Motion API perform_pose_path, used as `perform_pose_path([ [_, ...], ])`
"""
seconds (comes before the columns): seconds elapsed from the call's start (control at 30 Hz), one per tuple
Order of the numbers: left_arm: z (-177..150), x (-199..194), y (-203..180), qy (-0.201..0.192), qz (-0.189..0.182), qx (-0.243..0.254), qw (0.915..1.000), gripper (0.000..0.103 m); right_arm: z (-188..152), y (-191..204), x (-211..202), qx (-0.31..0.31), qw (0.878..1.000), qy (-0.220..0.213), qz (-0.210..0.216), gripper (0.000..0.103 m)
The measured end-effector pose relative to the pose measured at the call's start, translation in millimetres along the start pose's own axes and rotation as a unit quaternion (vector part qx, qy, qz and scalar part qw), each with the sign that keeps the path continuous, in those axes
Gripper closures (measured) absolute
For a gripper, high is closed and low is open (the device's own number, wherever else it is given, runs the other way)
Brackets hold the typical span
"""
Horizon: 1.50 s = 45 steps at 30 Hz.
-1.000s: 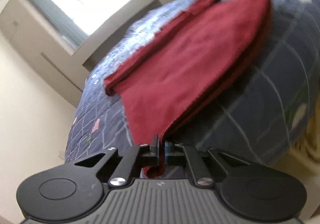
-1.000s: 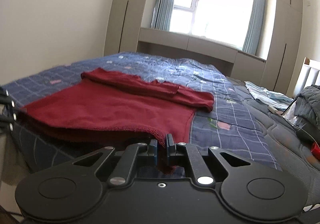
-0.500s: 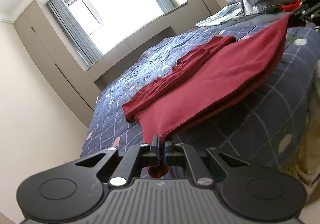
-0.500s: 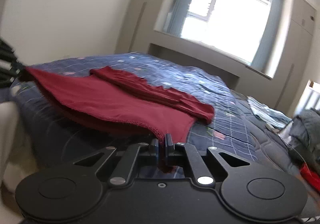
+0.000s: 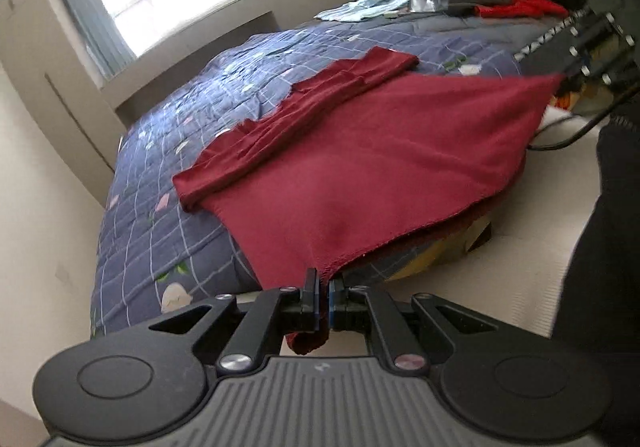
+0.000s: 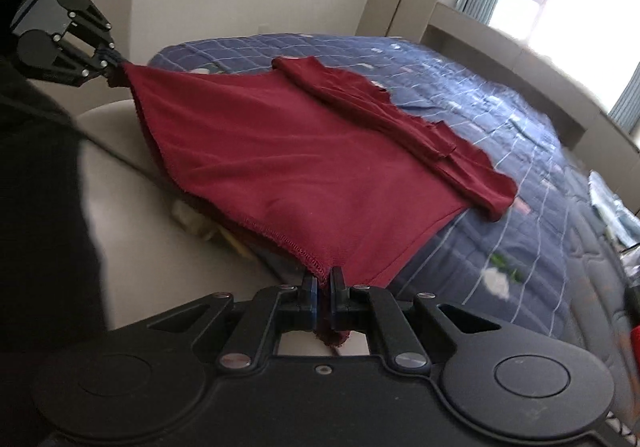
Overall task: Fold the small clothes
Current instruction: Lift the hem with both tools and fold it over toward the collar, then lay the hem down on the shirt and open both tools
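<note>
While both jaws stay clamped on its hem corners, the red garment now hangs past the bed edge.

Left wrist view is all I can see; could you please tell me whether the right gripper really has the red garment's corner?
Observer: Yes. In the right wrist view the right gripper is shut on the red garment at its stitched hem, with a tuft of cloth poking out behind the fingers.
Operator: Thank you. How does my left gripper look from that side?
Observer: The left gripper pinches only the very tip of the opposite corner, and the hem runs taut between the two.
</note>
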State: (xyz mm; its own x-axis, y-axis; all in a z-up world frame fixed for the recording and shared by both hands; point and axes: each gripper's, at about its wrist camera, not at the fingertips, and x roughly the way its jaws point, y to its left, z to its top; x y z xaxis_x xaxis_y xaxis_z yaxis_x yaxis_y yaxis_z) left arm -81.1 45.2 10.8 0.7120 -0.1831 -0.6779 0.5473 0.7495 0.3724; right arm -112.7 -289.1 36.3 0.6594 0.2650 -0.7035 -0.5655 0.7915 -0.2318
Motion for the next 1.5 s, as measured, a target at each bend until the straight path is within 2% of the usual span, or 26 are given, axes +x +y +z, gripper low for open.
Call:
perform_pose_path([
  [0.2,24,-6,36,-0.032,0.005,-0.077,0.9965,0.100,16,-22,-8,0.050,0.998,-0.031,0.010,0.098],
  [0.33,59,3,69,-0.062,0.019,-0.107,0.9922,0.100,45,-46,-13,0.057,0.996,-0.068,-0.009,0.098],
  [0.43,93,15,92,-0.079,0.044,-0.116,0.9891,0.099,72,-69,-9,0.054,0.993,-0.095,-0.039,0.098],
  [0.63,162,69,143,-0.081,0.071,-0.153,0.9823,0.099,129,-131,28,0.049,0.987,-0.115,-0.100,0.098],
  [0.8,200,137,177,-0.060,0.082,-0.174,0.9795,0.099,164,-181,93,0.057,0.986,-0.099,-0.125,0.098],
  [0.97,214,213,204,-0.024,0.081,-0.194,0.9773,0.099,183,-219,165,0.064,0.986,-0.067,-0.136,0.098],
  [1.17,212,290,219,0.006,0.076,-0.202,0.9765,0.099,184,-250,245,0.086,0.988,-0.023,-0.130,0.098],
  [1.4,195,365,233,0.054,0.035,-0.218,0.9739,0.099,178,-274,315,0.099,0.989,0.015,-0.105,0.097],
  [1.5,185,384,237,0.067,0.015,-0.228,0.9712,0.094,170,-281,334,0.107,0.989,0.028,-0.093,0.095],
])
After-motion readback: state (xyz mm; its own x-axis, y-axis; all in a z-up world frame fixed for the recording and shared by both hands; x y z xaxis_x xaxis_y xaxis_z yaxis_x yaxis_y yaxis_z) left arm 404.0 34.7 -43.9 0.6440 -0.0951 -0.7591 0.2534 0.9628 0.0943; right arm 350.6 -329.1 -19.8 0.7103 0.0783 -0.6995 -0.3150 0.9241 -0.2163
